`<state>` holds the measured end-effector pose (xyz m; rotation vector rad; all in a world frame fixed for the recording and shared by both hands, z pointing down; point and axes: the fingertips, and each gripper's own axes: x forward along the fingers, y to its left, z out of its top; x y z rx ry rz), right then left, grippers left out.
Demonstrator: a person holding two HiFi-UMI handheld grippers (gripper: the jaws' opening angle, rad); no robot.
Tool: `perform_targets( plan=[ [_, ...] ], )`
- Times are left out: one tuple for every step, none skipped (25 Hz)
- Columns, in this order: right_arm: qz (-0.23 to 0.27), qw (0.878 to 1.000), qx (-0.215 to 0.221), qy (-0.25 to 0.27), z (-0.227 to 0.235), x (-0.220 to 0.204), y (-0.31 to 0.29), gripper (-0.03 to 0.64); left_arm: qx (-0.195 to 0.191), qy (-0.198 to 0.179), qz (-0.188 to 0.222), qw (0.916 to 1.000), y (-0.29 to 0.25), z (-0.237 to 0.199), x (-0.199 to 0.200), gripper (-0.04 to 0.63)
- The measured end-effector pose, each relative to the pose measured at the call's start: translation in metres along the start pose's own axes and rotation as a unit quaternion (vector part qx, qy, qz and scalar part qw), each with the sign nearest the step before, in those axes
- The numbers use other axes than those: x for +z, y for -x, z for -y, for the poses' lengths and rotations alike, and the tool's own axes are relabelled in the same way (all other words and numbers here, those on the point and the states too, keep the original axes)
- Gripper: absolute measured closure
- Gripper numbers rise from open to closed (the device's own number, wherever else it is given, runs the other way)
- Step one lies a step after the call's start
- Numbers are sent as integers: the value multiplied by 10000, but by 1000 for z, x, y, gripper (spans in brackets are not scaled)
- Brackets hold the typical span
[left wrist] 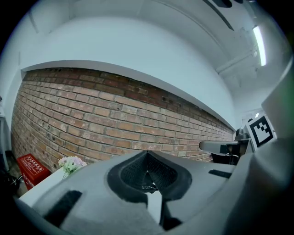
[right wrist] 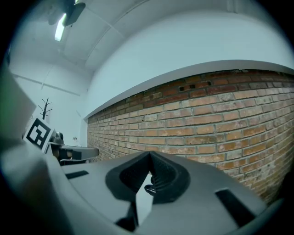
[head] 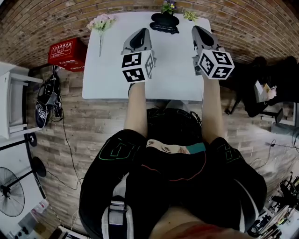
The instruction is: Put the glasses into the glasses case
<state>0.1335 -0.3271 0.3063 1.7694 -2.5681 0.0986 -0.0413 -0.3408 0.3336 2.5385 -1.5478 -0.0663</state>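
A black glasses case (head: 164, 19) lies at the far middle of the white table (head: 107, 79), with a dark shape that looks like the glasses (head: 165, 29) just in front of it; I cannot tell the two apart clearly. My left gripper (head: 144, 31) hovers over the table, short of them and to their left, jaws together and empty. My right gripper (head: 196, 28) hovers to their right, also shut and empty. In the left gripper view the left gripper (left wrist: 147, 154) points level at a brick wall. The right gripper view shows the right gripper (right wrist: 149, 154) aimed the same way.
A bunch of pale pink flowers (head: 101, 22) lies at the table's far left. A small potted plant (head: 168, 6) and a green sprig (head: 190, 15) sit at the far edge. A red box (head: 67, 53) stands on the floor at the left. The brick wall (left wrist: 92, 124) rises behind the table.
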Motion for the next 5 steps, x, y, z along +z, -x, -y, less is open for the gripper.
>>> perform_targets(
  plan=[
    [0, 10000, -8, -5, 2, -1, 1, 612, 19, 22, -21, 10000, -1, 0, -2, 597],
    [3, 10000, -9, -7, 3, -2, 2, 612, 37, 40, -37, 10000, -2, 1, -4, 597],
    [9, 10000, -8, -11, 5, -2, 3, 612, 53, 54, -46, 10000, -3, 1, -6, 598],
    [15, 10000, -8, -16, 7, -3, 4, 612, 65, 65, -49, 9999, -4, 2, -8, 598],
    [22, 10000, -9, -23, 9, -3, 5, 612, 75, 76, -51, 9999, -4, 3, -10, 597]
  ],
)
